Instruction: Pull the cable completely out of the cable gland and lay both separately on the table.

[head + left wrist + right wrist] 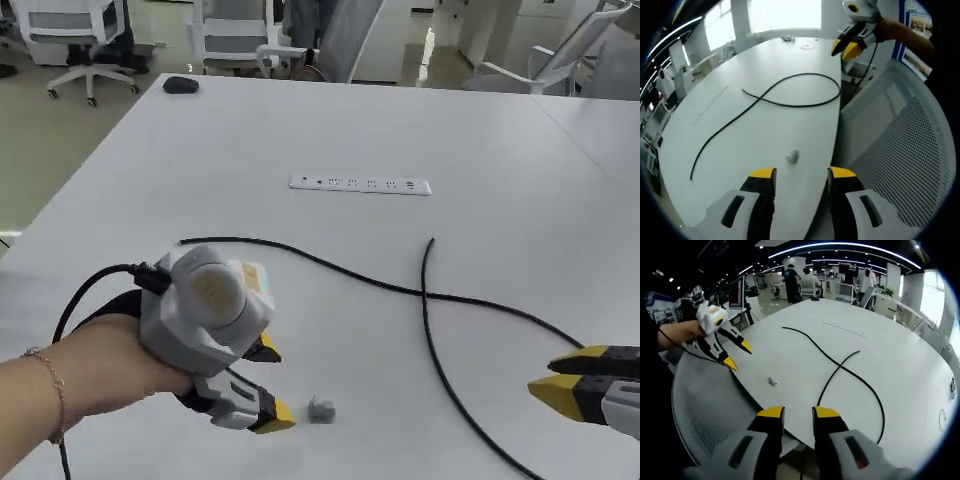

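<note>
**While both grippers hang empty, cable and gland lie apart**

Since the thin black cable (422, 294) lies loose on the white tabletop (480, 130), looped so that it crosses itself once, and the small grey plastic cable gland (321, 410) sits alone, well apart from it, the pulling looks done. No part of the cable runs through the gland. The gland rests near the table's front edge, just beside the tips of the left gripper (275, 385), a grey hand-held tool with yellow-tipped jaws. Those jaws stand apart and hold nothing, and the left gripper view looks at the gland just ahead of the gap. The right gripper (552, 376) hovers on the other side, near the cable's lower run, its jaws a little apart and likewise empty. Farther up the table lies a white power strip (360, 184). The step in hand seems to be the last one, laying both down, and it appears met. The next move calls only for drawing both grippers clear without brushing either piece.
</note>
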{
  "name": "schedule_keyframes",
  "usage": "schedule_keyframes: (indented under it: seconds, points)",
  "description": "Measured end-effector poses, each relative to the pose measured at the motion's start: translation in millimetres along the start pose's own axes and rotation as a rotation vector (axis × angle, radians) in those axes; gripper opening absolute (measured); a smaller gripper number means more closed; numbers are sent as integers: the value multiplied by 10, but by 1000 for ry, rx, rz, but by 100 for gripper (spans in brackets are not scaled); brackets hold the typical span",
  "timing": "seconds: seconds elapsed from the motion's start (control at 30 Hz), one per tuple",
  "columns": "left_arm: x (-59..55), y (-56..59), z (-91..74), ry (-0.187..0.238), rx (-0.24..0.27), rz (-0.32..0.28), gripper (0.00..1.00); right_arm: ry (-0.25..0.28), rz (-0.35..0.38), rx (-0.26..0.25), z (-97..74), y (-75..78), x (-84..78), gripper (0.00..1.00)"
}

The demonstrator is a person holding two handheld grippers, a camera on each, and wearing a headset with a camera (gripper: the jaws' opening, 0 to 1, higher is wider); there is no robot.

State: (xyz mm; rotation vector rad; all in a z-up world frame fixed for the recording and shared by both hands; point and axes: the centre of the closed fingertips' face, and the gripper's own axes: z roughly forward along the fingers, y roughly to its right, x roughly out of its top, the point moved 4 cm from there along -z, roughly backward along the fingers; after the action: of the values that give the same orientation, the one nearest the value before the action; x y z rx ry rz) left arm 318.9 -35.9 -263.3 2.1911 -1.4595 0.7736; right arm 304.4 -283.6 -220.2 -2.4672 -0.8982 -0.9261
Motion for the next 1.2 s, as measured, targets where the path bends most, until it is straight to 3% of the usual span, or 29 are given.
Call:
schedule_keyframes:
  seconds: [0.07, 0.23, 0.4, 0.47, 0.5, 0.57, 0.63, 0.67, 0.77, 0.87, 0.97, 1.07, 1.2]
  points:
    - [-16, 85, -155, 33, -7, -52, 45, -23, -11, 30, 35, -68, -28, 24]
    - [-166, 177, -462, 54, 12, -157, 50, -50, -2, 73, 92, -168, -91, 26]
    - [-412, 116, -722, 47, 123, -217, 51, -79, 53, 136, 153, -293, -193, 29]
    - [-440, 79, -786, 86, 158, -238, 52, -69, 112, 137, 181, -335, -224, 29]
    - [-459, 47, -823, 117, 187, -285, 52, -61, 143, 149, 208, -373, -251, 29]
    - [-533, 18, -858, 125, 215, -350, 52, -64, 174, 160, 243, -410, -299, 30]
    - [-590, -3, -873, 127, 239, -369, 53, -71, 182, 165, 267, -432, -327, 33]
    - [-643, -28, -882, 131, 270, -408, 53, -78, 183, 168, 285, -449, -345, 34]
    - [-736, -48, -890, 148, 300, -472, 56, -102, 187, 172, 303, -468, -391, 38]
    - [-831, -59, -922, 162, 337, -481, 54, -106, 222, 165, 328, -476, -432, 42]
    - [-918, -11, -895, 170, 326, -548, 54, -111, 246, 170, 369, -534, -491, 48]
    - [-956, 55, -854, 165, 322, -562, 55, -132, 247, 187, 408, -583, -542, 49]
    - [-927, 75, -822, 199, 320, -593, 67, -126, 237, 197, 426, -617, -523, 50]
